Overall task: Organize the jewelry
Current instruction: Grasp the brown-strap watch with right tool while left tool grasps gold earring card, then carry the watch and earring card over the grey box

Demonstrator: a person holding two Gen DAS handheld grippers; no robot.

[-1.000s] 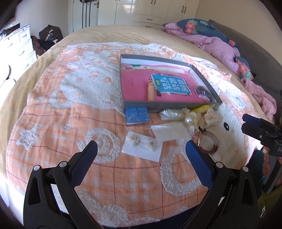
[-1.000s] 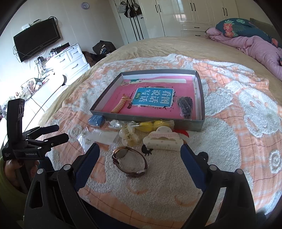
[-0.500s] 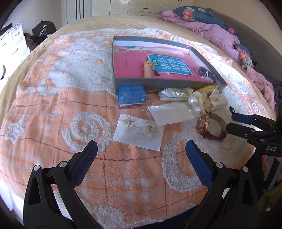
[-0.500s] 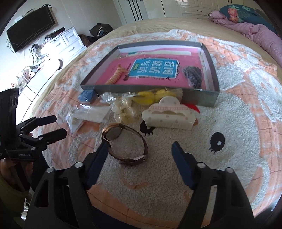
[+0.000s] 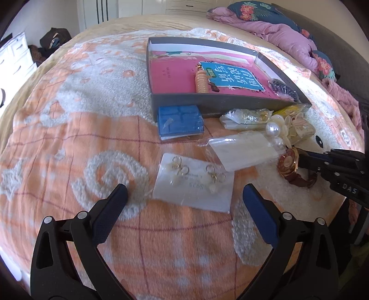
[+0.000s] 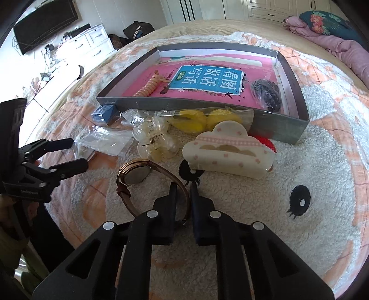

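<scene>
The right claw has just closed, clamping the watch strap; the left claw hangs apart above the earring card.

A bed covered by an orange-and-white blanket is seen beneath the jaws. Beyond them, white wardrobes are lit by daylight; left, a white dresser and wall-mounted television.
</scene>
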